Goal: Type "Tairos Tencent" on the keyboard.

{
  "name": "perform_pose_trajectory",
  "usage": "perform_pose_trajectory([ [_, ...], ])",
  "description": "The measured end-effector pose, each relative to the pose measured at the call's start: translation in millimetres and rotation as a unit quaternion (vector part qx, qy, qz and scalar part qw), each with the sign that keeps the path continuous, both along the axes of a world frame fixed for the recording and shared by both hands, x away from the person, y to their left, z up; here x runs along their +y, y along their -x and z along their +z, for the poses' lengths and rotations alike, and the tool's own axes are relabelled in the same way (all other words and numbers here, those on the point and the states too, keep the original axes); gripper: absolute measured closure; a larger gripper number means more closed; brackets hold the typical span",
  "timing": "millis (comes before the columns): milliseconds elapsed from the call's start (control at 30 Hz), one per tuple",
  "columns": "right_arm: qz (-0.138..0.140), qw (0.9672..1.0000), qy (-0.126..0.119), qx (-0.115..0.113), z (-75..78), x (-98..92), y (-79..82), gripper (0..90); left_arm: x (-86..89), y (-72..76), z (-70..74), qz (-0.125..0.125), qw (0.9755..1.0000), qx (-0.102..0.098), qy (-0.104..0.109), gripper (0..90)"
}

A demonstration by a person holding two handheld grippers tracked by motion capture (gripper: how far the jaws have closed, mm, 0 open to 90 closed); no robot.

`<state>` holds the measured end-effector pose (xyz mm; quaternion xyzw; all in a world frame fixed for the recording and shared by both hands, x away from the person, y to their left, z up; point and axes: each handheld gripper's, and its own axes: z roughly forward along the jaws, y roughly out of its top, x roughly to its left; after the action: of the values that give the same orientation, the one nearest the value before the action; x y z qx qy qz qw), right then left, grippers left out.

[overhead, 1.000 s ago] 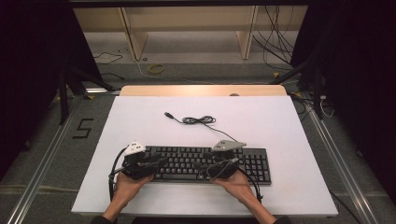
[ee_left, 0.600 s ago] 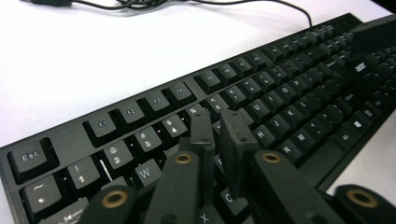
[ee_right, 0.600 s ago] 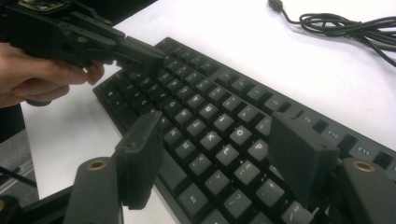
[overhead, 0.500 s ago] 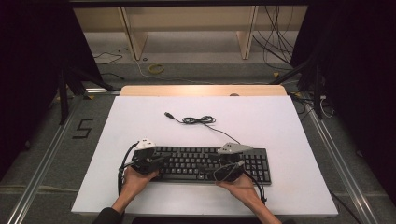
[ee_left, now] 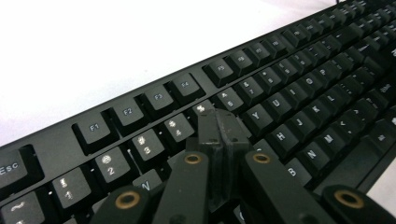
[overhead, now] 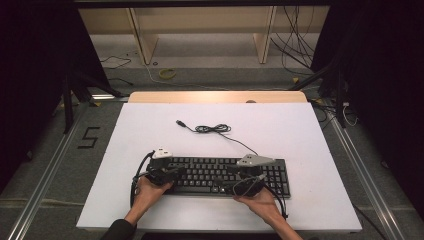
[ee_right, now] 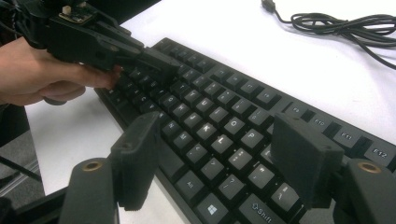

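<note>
The keyboard (overhead: 227,175) is lying near the front edge of the white table (overhead: 300,130), with wide bare room behind it. The left gripper (ee_left: 219,128) is being held pressed together, its tips seemingly touching the number keys. The right gripper (ee_right: 219,161) is being held spread over the keys, its jaws having just been opening, nothing pinched. The cable (overhead: 212,129) is lying behind the keyboard.

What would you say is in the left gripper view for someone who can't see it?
The left gripper, its two black jaws pressed shut together, points down at a black keyboard, with its tips over the number row near the 5 key. Behind the keyboard is the white table.
</note>
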<state>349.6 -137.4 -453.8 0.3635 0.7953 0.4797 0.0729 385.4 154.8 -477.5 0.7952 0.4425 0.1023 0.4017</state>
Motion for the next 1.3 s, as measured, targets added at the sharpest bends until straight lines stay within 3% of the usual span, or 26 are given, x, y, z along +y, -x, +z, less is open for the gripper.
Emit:
perform_pose_trajectory([
  [267,0.000,1.0000,0.001,0.000,-0.2,0.4,0.3,34.4,-1.6,0.0,-1.2,-0.004,0.9999,0.012,-0.011,89.1],
  [533,0.000,1.0000,-0.001,-0.001,-0.1,0.0,0.3,34.4,-0.3,1.0,-0.3,0.001,1.0000,0.007,-0.001,88.7],
  [700,0.001,1.0000,-0.002,-0.002,0.2,0.9,0.2,34.3,3.5,3.6,5.2,0.004,0.9999,0.003,0.010,82.8],
  [1000,0.000,1.0000,-0.003,0.001,0.0,2.5,-1.9,34.2,7.8,9.6,12.3,-0.007,0.9994,-0.005,0.034,62.5],
  [1233,-0.003,1.0000,-0.002,0.000,1.9,6.1,-6.8,35.6,16.4,15.7,18.8,-0.009,0.9974,-0.017,0.069,40.6],
  [1300,-0.003,1.0000,-0.001,0.001,1.9,6.2,-7.5,35.8,17.6,16.7,19.7,-0.012,0.9971,-0.020,0.073,39.4],
])
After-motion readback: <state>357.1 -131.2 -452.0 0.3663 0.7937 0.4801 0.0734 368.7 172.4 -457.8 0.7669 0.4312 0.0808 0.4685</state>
